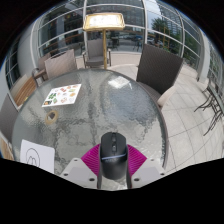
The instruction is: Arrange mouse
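A black computer mouse sits between my gripper's two fingers, its sides pressed against the magenta pads. The mouse points forward over a round glass table. The gripper is shut on the mouse and holds it at the table's near edge. I cannot tell whether the mouse is touching the tabletop.
A printed sheet with coloured pictures lies on the table to the left. A white card lies at the near left. A small object sits between them. Chairs stand around the table, and a wooden stand is beyond it.
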Available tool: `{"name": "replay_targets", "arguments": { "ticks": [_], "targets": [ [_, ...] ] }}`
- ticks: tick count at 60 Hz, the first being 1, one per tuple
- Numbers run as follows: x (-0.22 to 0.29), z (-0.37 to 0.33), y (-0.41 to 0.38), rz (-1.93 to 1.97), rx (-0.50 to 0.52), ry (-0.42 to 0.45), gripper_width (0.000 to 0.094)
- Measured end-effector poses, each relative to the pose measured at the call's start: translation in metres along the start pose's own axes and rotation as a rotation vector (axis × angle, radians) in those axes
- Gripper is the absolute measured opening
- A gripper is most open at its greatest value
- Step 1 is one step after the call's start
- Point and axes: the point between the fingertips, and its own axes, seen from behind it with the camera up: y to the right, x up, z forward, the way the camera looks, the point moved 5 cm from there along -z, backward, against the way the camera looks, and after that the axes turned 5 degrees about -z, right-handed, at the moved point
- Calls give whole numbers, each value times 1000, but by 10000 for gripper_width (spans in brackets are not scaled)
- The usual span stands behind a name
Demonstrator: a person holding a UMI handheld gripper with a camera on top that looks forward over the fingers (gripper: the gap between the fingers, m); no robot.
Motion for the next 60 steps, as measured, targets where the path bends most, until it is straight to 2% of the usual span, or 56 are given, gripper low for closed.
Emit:
{"name": "replay_targets", "arguments": {
  "ticks": [12,16,22,26,28,30,34,43,53,56,60],
  "targets": [
    [117,-117,-82,14,-28,238,342],
    [141,-155,-124,4,-21,310,341],
    [141,-178,-193,-27,7,337,340],
    [134,-169,-231,-57,15,318,338],
    [111,-167,-254,-68,19,301,339],
    [108,-151,-266,-63,31,261,338],
    [67,-129,-296,-53,48,195,337],
    [-14,-71,-323,-50,37,35,337],
    [-73,-34,-328,-46,37,-79,338],
    [-77,-29,-329,-66,24,-34,339],
    [-78,-27,-327,-88,7,-29,338]
  ]
}}
